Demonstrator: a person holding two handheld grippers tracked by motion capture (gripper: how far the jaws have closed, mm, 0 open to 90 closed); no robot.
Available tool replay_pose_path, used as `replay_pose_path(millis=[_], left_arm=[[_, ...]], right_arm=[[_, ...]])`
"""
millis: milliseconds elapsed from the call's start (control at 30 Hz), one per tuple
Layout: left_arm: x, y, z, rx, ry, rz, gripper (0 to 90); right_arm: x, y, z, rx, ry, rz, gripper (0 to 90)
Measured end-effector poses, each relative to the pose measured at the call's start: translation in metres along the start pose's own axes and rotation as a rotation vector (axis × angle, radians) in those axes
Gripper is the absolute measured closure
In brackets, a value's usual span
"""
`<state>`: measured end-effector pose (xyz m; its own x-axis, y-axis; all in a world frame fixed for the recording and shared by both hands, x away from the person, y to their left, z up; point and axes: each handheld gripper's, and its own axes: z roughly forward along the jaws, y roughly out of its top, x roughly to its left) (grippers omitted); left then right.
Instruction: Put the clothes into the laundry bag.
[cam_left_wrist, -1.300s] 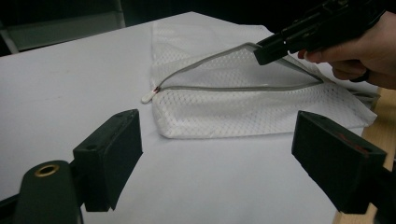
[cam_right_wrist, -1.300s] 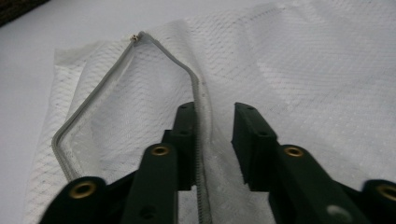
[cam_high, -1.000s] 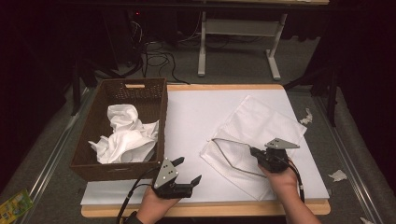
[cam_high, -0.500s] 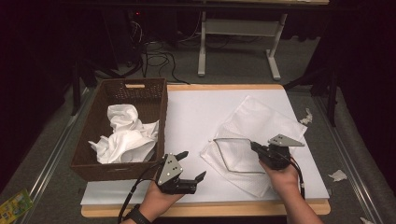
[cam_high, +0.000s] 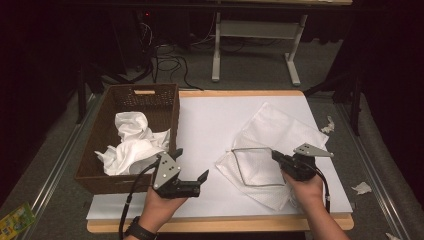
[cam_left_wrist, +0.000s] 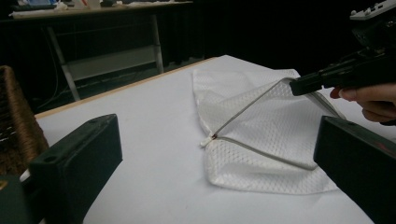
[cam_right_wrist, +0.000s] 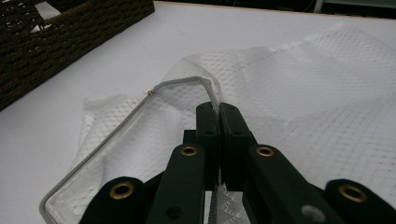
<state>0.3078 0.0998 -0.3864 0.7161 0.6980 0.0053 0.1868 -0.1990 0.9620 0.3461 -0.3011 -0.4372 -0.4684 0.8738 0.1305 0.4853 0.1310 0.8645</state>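
Left hand-held gripper (cam_high: 191, 176) agape, right hand-held gripper (cam_high: 274, 155) clamped

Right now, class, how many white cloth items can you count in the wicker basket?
2, apparently: one crumpled cloth toward the back of the basket, another nearer the front; more could lie hidden underneath.

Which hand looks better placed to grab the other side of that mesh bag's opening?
Left, probably. The left gripper is open with nothing between its jaws and faces the mesh bag. The right gripper is already shut on the bag's zipper edge, holding it up.

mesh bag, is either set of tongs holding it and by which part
The right tongs are shut on the mesh bag, pinching its zipper edge. The left tongs are open, holding nothing.
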Motion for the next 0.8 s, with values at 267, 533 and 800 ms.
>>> replay_pose_path(millis=[267,533,800], left_arm=[[0.018,-0.001,-0.023,-0.01,0.022,-0.007,0.1],[0.037,0.0,-0.04,-0.019,0.082,-0.027,0.7],[0.058,-0.004,-0.057,-0.035,0.183,-0.031,1.0]], right_arm=[[0.006,-0.001,0.003,0.009,-0.006,-0.002,88.5],[0.011,-0.001,0.003,0.019,0.006,-0.031,88.5],[0.011,-0.001,-0.001,0.003,0.001,-0.045,88.0]])
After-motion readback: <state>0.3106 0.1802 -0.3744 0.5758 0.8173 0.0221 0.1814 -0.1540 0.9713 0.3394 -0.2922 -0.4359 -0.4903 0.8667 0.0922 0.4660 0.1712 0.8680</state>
